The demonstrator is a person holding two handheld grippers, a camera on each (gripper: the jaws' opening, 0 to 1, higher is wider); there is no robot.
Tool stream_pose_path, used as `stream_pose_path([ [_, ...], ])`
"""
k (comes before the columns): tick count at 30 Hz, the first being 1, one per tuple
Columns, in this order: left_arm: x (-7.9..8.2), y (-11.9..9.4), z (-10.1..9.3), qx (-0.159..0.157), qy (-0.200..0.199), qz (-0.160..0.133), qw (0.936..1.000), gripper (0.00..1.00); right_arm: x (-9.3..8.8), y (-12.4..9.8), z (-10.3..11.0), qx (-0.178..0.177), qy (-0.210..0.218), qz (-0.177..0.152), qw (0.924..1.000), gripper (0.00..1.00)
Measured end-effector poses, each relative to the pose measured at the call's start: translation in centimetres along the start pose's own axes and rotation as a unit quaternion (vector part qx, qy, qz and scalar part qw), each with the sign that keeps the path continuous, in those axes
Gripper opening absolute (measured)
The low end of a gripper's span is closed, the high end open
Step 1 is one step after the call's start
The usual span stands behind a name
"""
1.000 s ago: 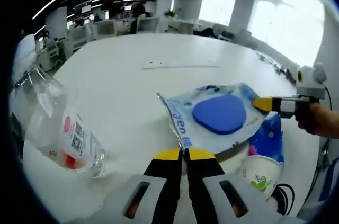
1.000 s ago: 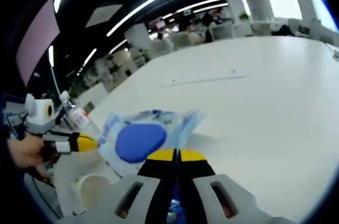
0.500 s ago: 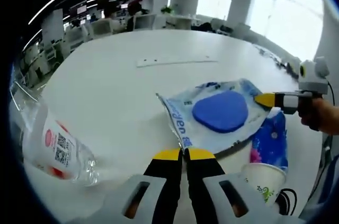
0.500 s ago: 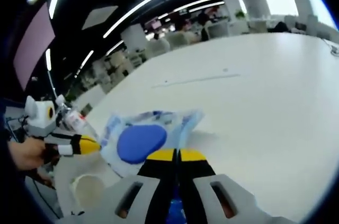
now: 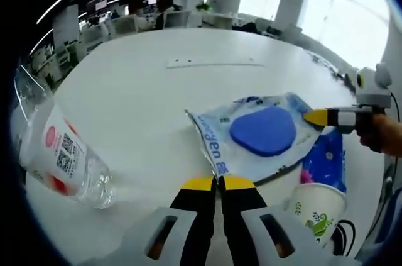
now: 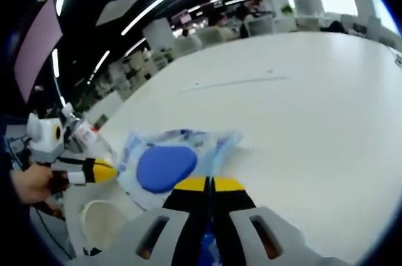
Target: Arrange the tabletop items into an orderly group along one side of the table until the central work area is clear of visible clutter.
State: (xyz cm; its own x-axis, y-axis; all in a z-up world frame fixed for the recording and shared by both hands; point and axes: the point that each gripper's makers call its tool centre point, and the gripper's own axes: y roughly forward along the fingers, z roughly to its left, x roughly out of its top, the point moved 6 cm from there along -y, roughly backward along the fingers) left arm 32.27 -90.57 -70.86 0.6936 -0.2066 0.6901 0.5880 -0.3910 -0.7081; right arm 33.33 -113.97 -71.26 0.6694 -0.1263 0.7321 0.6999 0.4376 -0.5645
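Glossy plastic packet [image 5: 257, 137]; clear plastic bottle [image 5: 53, 159], paper label; paper cup [image 5: 317, 206]; smooth white table [image 5: 144, 99].

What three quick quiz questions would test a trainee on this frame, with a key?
1. True or false: both claws are shut on the blue-and-white packet.
2. Which item lies on its side on the table? A) paper cup B) clear plastic bottle C) a stapler
3. Fill in: the packet's printed oval patch is ____.

Key: 1 true: left claw pinches one edge, right claw the opposite edge. 2 B. 3 blue.
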Motion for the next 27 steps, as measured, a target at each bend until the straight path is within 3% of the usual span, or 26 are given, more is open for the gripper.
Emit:
stream_pose_path([
  [8, -0.2, 0.0, 0.0, 0.01, -0.02, 0.001, 0.9998, 0.02, -0.6, 0.1, -0.2, -0.004, -0.006, 0.015, 0.9999, 0.02],
  [13, -0.3, 0.0, -0.2, 0.016, -0.009, 0.005, 0.9998, 0.02, -0.8, 0.2, -0.1, -0.013, -0.003, 0.014, 0.9998, 0.02],
  [17, -0.4, 0.1, -0.2, 0.019, -0.009, 0.007, 0.9997, 0.02, -0.8, 0.2, -0.1, -0.016, -0.036, 0.023, 0.999, 0.02],
  [27, -0.8, 0.4, -0.1, 0.022, -0.033, 0.007, 0.9992, 0.03, -1.1, 0.3, -0.2, -0.018, -0.032, 0.026, 0.999, 0.01],
])
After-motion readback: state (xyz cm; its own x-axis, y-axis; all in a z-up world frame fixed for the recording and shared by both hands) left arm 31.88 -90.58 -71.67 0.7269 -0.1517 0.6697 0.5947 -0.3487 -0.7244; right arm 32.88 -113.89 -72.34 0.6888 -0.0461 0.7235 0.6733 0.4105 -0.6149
